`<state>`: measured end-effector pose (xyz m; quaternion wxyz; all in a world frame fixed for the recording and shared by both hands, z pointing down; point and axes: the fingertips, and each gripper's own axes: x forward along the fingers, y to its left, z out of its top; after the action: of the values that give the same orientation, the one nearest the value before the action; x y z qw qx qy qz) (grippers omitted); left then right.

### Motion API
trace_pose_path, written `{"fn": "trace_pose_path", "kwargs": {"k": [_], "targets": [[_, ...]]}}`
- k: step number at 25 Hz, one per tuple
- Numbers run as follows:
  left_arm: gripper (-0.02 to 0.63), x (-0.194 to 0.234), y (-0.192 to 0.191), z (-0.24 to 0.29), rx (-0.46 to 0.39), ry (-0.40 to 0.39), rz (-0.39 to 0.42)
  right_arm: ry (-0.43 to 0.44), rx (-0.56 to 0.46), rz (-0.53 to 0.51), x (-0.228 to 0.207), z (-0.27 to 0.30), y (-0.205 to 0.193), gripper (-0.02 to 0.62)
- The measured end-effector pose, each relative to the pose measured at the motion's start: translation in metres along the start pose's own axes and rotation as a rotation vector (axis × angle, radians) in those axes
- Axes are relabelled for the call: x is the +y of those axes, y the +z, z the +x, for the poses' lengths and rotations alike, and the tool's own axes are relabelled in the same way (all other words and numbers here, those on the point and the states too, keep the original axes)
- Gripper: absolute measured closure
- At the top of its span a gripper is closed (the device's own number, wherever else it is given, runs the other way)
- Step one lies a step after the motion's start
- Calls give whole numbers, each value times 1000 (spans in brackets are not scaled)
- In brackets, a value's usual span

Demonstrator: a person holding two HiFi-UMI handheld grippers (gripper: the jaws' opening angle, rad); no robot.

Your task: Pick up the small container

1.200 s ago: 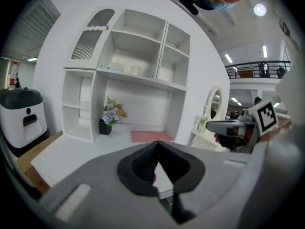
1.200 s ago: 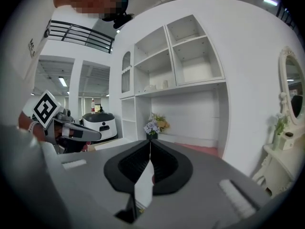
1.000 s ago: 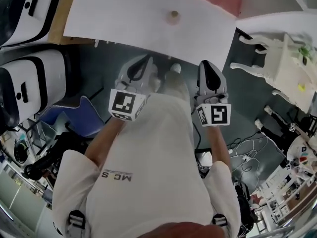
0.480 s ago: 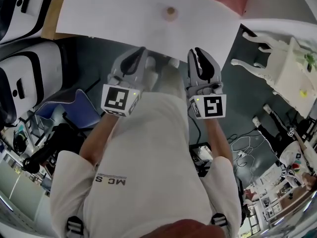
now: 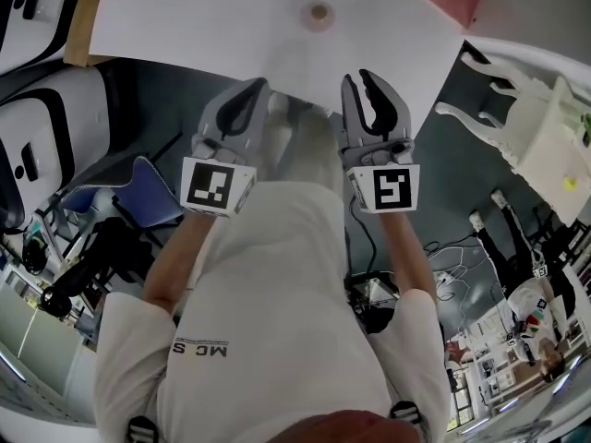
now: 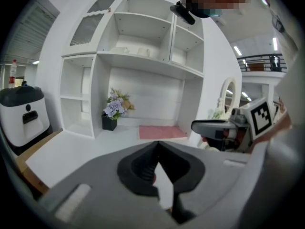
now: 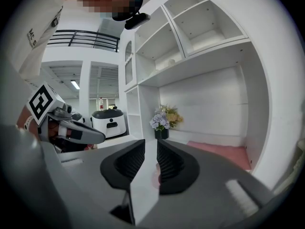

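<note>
**Q:** Where does the small container (image 5: pixel 319 12) stand, and how are the grippers set?

**A:** It stands alone toward the far side of the white table (image 5: pixel 185 26), well apart from both grippers, which are held side by side over the table's near edge. The left gripper (image 5: pixel 259 86) is closed tip to tip on nothing. The right gripper (image 5: pixel 358 79) has its jaws slightly apart. They have just been opening and nothing is gripped between them.

**Q:** What could go wrong from here?

**A:** Probably a nudge rather than a grasp. The right gripper's gap looks narrow for the container, so a jaw tip arriving at this width may strike its wall and tip or slide it across the smooth table. A reach that drifts left or right would likely do the same.
</note>
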<state>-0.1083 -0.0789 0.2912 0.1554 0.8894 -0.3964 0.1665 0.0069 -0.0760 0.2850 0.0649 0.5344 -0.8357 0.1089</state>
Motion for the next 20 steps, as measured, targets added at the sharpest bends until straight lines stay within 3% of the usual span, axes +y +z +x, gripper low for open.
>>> {"fn": "trace_pose_path", "kwargs": {"k": [6, 20], "targets": [[606, 11, -19, 31, 2, 25, -10, -28, -19, 37, -23, 27, -25, 522], [606, 23, -68, 78, 19, 47, -47, -15, 8, 6, -47, 70, -94, 485]]}}
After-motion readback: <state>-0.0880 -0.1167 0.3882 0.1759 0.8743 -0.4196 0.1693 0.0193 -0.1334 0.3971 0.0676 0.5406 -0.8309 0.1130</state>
